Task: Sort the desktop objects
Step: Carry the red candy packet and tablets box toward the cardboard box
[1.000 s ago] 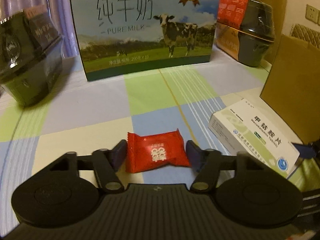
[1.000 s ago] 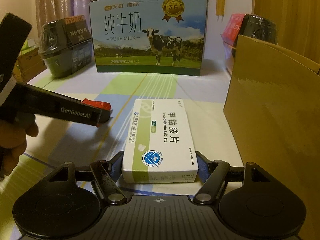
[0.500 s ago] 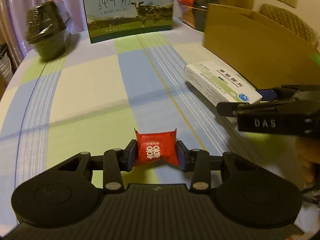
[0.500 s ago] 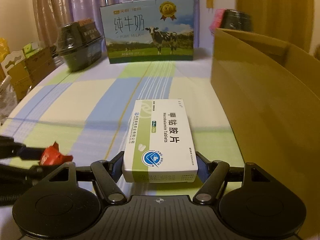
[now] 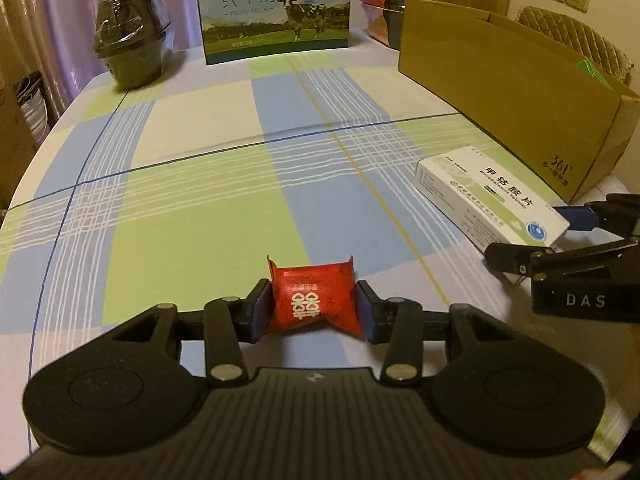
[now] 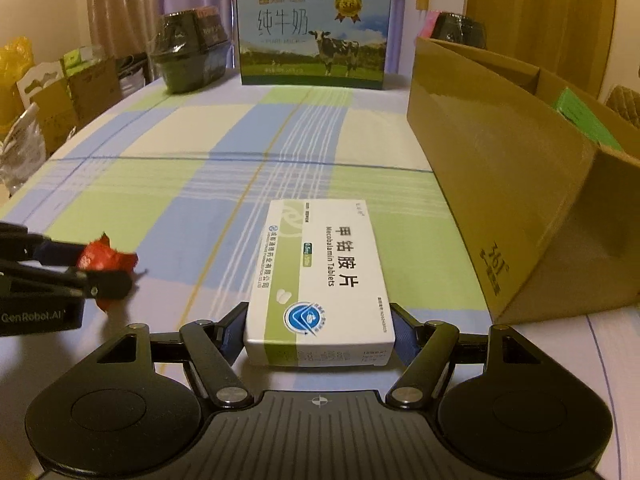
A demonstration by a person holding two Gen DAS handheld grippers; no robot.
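The left tongs (image 5: 312,312) are clamped on a red candy packet (image 5: 313,300), both blue pads pressed against its sides, low over the checked cloth of the surface (image 5: 192,200). In the left wrist view the right tongs (image 5: 560,232) come in from 3 o'clock, gripping a white and green medicine box (image 5: 488,200) at its near end. In the right wrist view that medicine box (image 6: 320,280) sits straight ahead, held at its near end between the pads, long axis running toward 12 o'clock; the candy packet (image 6: 106,258) shows at 9 o'clock. An open cardboard carton (image 6: 500,168) stands at 2 o'clock, near the medicine box but apart from it. At the far edge, toward 12 o'clock, stands a milk carton case (image 6: 314,38), with a dark wrapped tub (image 6: 190,56) at 11 o'clock.
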